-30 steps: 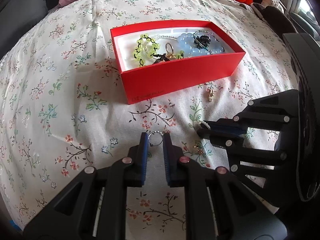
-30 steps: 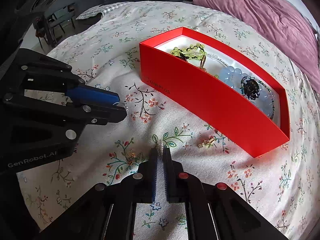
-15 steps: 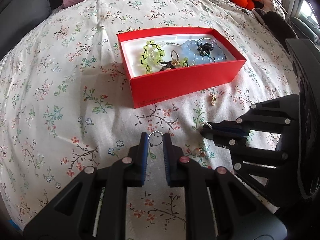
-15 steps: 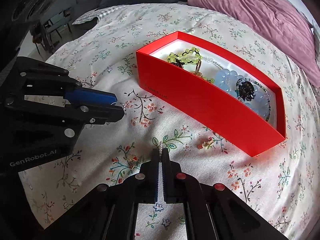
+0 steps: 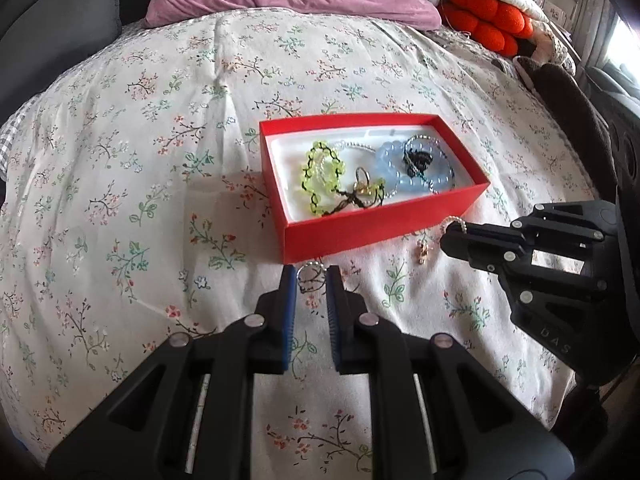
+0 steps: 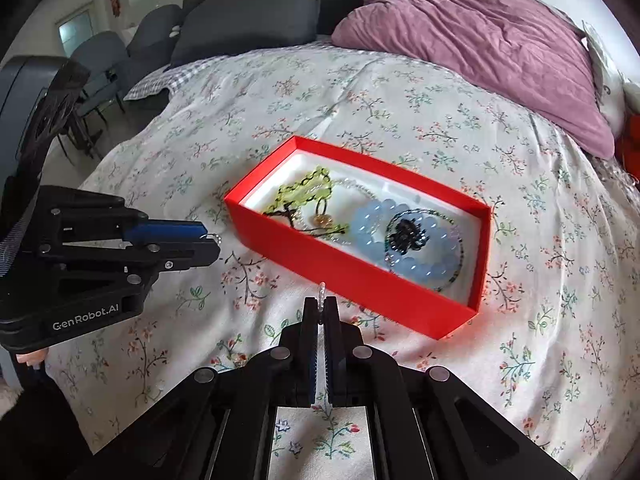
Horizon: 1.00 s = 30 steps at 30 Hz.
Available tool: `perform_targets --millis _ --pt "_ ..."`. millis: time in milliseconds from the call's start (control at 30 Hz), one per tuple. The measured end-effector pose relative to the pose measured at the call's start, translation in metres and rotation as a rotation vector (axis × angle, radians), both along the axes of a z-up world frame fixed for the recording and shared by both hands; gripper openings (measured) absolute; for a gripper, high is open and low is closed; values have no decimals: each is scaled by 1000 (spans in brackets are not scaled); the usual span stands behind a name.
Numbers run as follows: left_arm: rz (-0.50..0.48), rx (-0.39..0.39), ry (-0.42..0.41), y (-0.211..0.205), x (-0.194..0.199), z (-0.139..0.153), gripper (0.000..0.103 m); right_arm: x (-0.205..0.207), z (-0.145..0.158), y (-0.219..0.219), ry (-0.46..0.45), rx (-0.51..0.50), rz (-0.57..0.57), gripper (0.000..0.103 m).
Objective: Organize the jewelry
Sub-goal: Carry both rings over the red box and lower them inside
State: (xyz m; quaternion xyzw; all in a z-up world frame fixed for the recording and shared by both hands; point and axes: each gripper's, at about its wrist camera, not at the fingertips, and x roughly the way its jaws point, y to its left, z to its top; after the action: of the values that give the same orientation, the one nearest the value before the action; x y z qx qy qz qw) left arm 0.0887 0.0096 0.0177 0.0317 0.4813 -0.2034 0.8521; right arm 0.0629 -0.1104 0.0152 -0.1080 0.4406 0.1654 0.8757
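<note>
One bed, floral-print cotton cover (image 5: 168, 168), bearing all items. One mauve crumpled pillow (image 6: 480, 48) at its head. One red rectangular cardboard box, white-lined (image 5: 360, 236), open, near the middle of the bed. Two black hand-held grippers, both short of the box's near wall. Left gripper (image 5: 312, 280): fingers narrowly parted, pressed on one small silver beaded ring (image 5: 310, 276), clear of the cover. Right gripper (image 6: 321, 306): fingers closed tight on one short strand of pale beads (image 6: 321, 292), its full form hidden. Inside the box, stowed: one pale-blue round-bead bracelet (image 6: 400, 240), one lime-green beaded bracelet with black cord (image 5: 320, 176), one black cluster piece (image 6: 406, 236), one gold ring (image 5: 362, 178), one clear beaded strand. Outstanding, by judgement: the two held pieces, plus one small gold charm (image 5: 422, 252) loose on the cover just beside the box. Task appears mostly done.
</note>
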Motion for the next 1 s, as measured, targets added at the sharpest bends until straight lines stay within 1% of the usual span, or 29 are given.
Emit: perform_targets --millis 100,333,400,500,633,733,833,1000 --pt "30 -37 -10 1 6 9 16 5 11 -9 -11 7 -41 3" --pt "77 -121 -17 -10 23 24 16 23 30 -33 18 52 -182 3" --pt "93 -150 -7 -15 30 25 16 29 32 -37 37 59 -224 3" --pt "114 -186 3 -23 39 25 16 36 32 -44 72 98 -274 3" --pt "132 -223 14 -33 52 23 16 44 30 -48 92 133 -310 3" --pt "155 -249 45 -37 63 14 16 51 27 -51 106 148 -329 3" --pt "171 -249 71 -40 70 5 16 57 21 -56 126 158 -347 3" --pt "175 -239 88 -45 75 -3 16 65 11 -65 154 160 -369 3"
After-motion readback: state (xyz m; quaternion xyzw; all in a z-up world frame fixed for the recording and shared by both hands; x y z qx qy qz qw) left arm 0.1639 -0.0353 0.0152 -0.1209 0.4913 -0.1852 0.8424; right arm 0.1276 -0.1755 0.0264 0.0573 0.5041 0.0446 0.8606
